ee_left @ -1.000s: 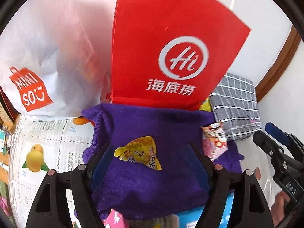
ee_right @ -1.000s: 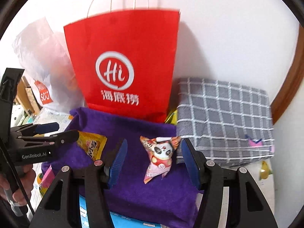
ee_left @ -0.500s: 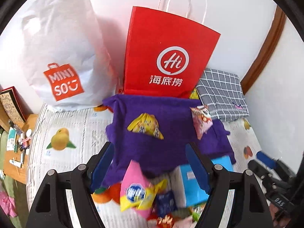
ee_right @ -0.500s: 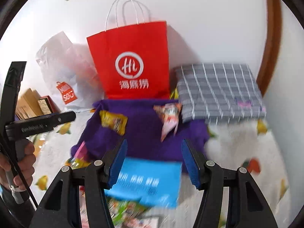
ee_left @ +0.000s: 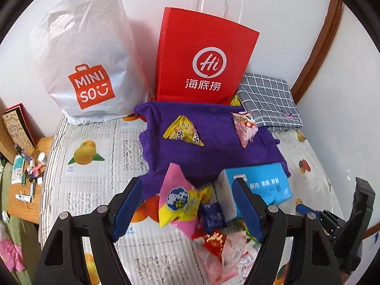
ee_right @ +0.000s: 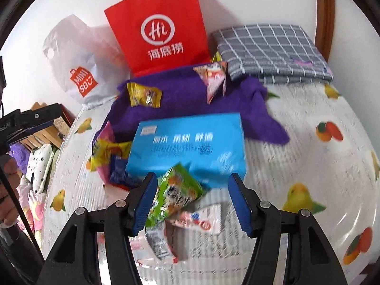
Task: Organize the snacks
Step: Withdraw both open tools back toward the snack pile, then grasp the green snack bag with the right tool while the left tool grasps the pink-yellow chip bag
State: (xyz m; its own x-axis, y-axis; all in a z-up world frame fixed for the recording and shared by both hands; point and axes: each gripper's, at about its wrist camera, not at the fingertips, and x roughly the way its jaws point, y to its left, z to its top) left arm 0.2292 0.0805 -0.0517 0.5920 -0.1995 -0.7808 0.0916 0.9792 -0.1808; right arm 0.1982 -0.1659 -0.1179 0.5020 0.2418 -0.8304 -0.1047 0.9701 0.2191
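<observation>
Left gripper [ee_left: 187, 209] angles down, jaws wide, over the snack pile [ee_left: 190, 211] on the bed [ee_left: 95, 178]. Right gripper [ee_right: 192, 201], jaws just opening, empty, tilts over a green packet [ee_right: 175, 194] beside the blue box [ee_right: 190, 142].

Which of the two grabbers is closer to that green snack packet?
The right gripper: the green snack packet lies between its open jaws. The left gripper hovers over the pink packet instead, jaws open.

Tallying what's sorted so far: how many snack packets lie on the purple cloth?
2: a yellow packet toward the purple cloth's left side, a pink-and-white packet at its right edge.
</observation>
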